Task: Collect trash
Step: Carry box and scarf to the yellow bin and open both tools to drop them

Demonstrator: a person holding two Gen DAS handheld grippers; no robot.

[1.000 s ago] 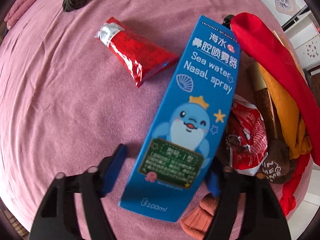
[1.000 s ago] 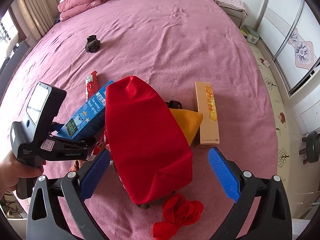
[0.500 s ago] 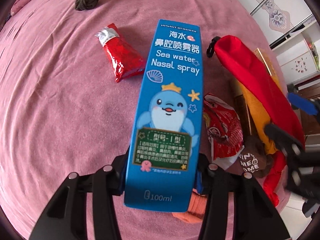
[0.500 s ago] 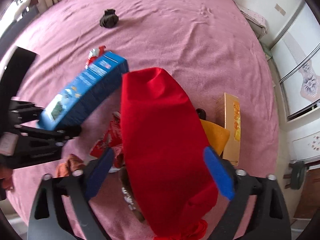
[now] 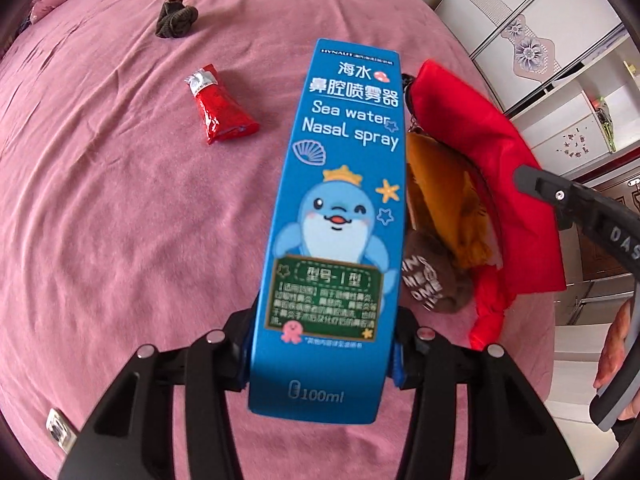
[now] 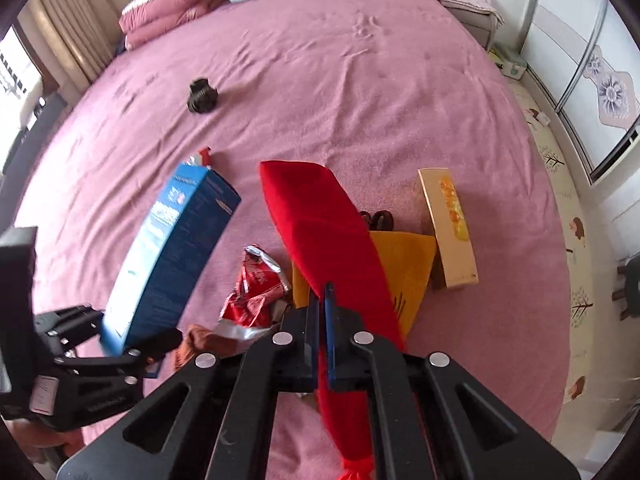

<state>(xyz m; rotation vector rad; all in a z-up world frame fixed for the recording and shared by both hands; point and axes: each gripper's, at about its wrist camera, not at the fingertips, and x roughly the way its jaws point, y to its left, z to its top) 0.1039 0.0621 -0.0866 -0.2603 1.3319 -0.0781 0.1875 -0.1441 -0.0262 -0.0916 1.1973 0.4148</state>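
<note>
Lifted off the bed now, your left gripper clamps the light, crushable nasal spray box low, while your right gripper pinches the limp red bag.

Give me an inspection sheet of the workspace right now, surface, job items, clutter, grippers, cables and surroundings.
Surface: pink bedspread, wrinkled.
Job's things: blue nasal spray box lifted off the bed; red bag, its edge pinched; red foil packet, crumpled red wrapper and yellow box lying loose.
Clutter: dark sock ball; brown plush item beside the yellow cloth.
Grippers: left gripper shut on the blue nasal spray box; right gripper shut on the red bag.
Cables: nothing seen.
Surroundings: folded bedding at the head; wardrobe doors alongside.
</note>
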